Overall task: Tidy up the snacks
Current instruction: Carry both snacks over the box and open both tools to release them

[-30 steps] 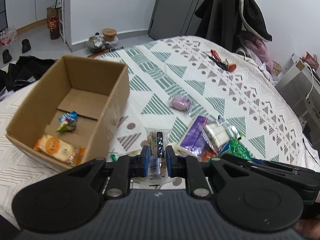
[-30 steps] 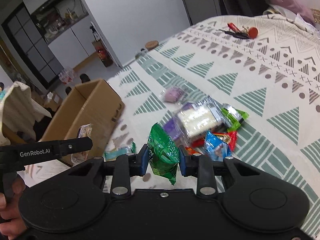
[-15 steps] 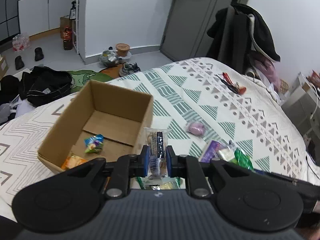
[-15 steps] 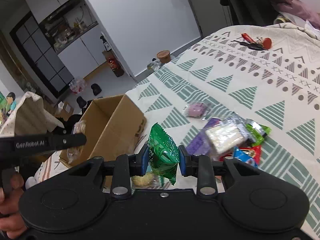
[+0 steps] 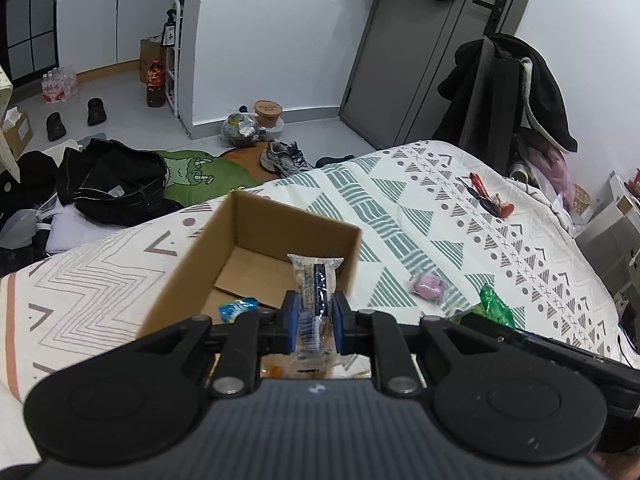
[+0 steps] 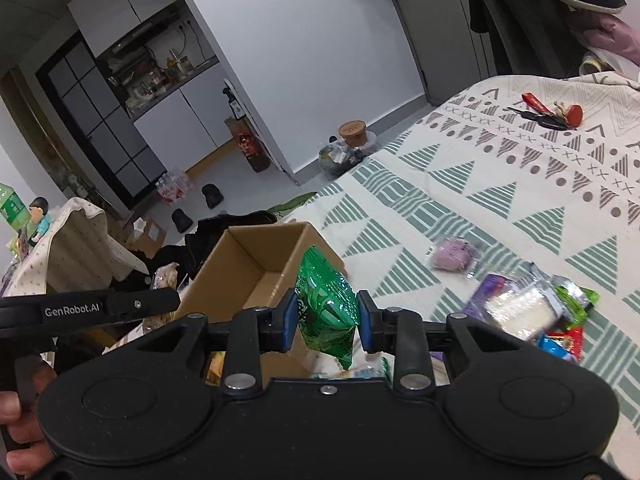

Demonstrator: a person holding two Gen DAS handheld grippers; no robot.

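Right now the bed [image 5: 400, 216] with its triangle-patterned cover carries everything, and on it one open cardboard box [image 5: 256, 256] sits toward the near left corner. Both tools hover at the box's near edge, each loaded. The left gripper [image 5: 314, 322] is clamped on a clear-wrapped bar [image 5: 316, 284] standing upright over the box. The right gripper [image 6: 328, 326] pinches a green packet [image 6: 326, 304], which from its own camera sits at about 3 o'clock of the box opening, near the right wall.

To drop these well, I'd say bring each one fully past the rim and lower it before letting go; the green packet looks closest to catching the wall. Release one at a time, so the tools don't crowd each other.

Counting: one box, two snacks in hand, one blue-wrapped sweet [image 5: 237, 307] plainly visible inside the box. One pink snack [image 6: 452, 258] lies alone on the cover, and a loose pile [image 6: 528, 312] sits at its 4 o'clock; its pieces overlap too much to count.
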